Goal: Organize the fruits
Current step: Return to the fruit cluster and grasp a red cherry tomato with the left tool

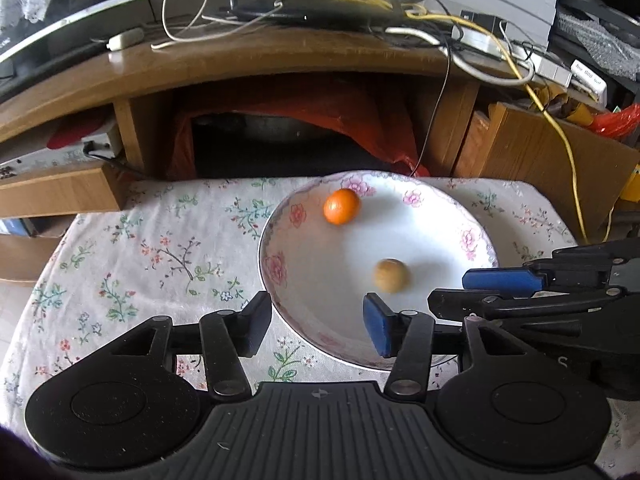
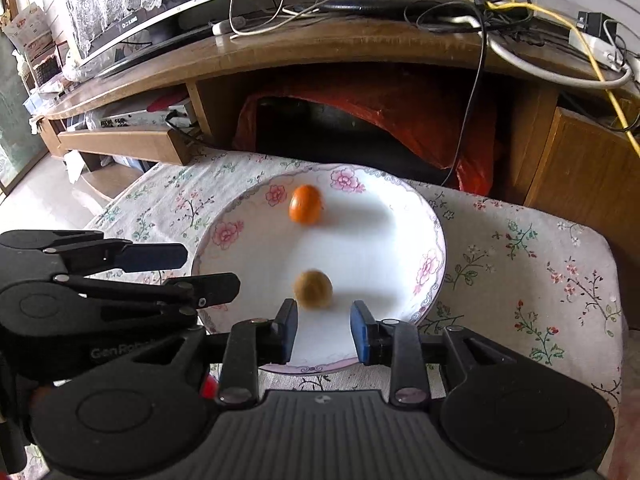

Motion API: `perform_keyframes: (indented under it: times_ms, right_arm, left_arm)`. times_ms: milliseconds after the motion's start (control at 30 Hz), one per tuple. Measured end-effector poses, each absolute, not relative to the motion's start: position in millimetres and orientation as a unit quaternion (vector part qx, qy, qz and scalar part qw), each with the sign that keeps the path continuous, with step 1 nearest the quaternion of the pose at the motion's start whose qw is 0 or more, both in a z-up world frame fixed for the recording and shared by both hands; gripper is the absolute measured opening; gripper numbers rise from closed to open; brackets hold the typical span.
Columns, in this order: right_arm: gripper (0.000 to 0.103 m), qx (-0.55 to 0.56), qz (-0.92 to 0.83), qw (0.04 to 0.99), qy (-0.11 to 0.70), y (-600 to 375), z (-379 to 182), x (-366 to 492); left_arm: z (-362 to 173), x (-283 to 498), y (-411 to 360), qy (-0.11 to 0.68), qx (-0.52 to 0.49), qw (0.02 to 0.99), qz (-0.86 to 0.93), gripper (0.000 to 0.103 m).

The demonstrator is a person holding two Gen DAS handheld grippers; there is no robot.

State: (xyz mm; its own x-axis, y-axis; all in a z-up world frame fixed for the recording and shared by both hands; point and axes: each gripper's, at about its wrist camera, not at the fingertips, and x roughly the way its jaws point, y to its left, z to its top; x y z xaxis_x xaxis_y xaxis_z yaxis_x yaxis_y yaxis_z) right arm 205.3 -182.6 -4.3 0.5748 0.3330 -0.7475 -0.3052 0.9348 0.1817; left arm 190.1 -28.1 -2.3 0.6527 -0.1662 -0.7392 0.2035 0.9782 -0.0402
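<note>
Left tongs [image 1: 316, 324]: released, empty, over plate's [image 1: 420, 236] near rim. Right tongs [image 2: 324, 330]: parted, gripping nothing, just behind brown fruit [image 2: 313, 289]. Orange fruit [image 2: 305, 204]: far side of plate. Plate: on floral-clothed desk [image 2: 540, 264]. Step: both fruits apparently deposited. Next: withdraw clear.

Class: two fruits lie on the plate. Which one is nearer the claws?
The brown fruit, just ahead of the right claw. The orange fruit lies near the plate's far rim.

Glossy china plate [image 1: 476, 236] with pink flowers; matt floral cloth [image 1: 160, 248]; shiny varnished wooden desk [image 1: 248, 56].
</note>
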Motion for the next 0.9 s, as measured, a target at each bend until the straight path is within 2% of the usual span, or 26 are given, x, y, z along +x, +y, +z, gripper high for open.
perform_keyframes:
  times_ms: [133, 900]
  right_arm:
    - [0.03, 0.025, 0.175, 0.893, 0.415, -186, 3, 201]
    - [0.03, 0.028, 0.183, 0.888, 0.421, -180, 18, 144]
  left_arm:
    - [2, 185, -28, 0.399, 0.026, 0.911, -0.104, 0.065]
    - [11, 117, -9, 0.411, 0.028, 0.905, -0.106, 0.067]
